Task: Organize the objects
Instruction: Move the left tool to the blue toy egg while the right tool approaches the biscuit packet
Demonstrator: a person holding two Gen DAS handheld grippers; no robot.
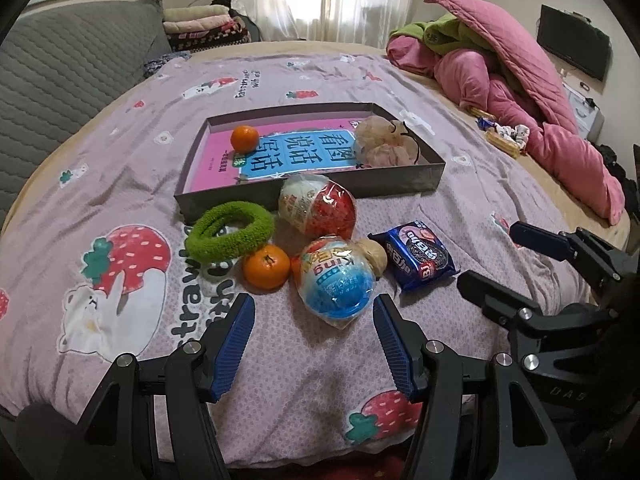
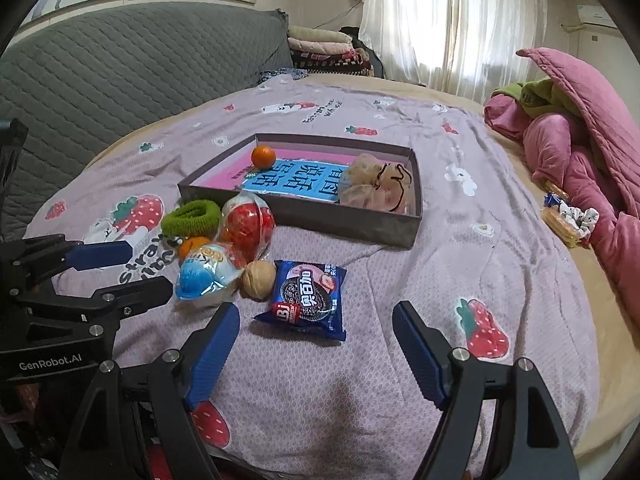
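Observation:
A shallow grey box [image 1: 320,196] [image 2: 360,228] on the bed holds a pink book, an orange [image 1: 244,138] [image 2: 263,157] and pale mesh scrunchies [image 1: 386,142] [image 2: 374,188]. In front of it lie a green scrunchie [image 1: 230,235] [image 2: 191,217], a red-wrapped egg toy [image 1: 318,205] [image 2: 246,225], a second orange [image 1: 267,266], a blue-wrapped egg toy [image 1: 338,283] [image 2: 206,274], a walnut [image 1: 374,254] [image 2: 259,279] and a blue cookie packet [image 1: 416,256] [image 2: 310,300]. My left gripper [image 1: 314,308] stands open just short of the blue egg. My right gripper [image 2: 316,320] stands open just short of the cookie packet.
A pile of pink and green quilts [image 1: 516,76] [image 2: 576,148] fills the right side of the bed, with snacks and a scrunchie [image 1: 504,136] [image 2: 568,218] beside it. A grey quilted headboard [image 1: 68,76] [image 2: 120,80] rises at the left. Folded blankets [image 2: 324,50] sit at the back.

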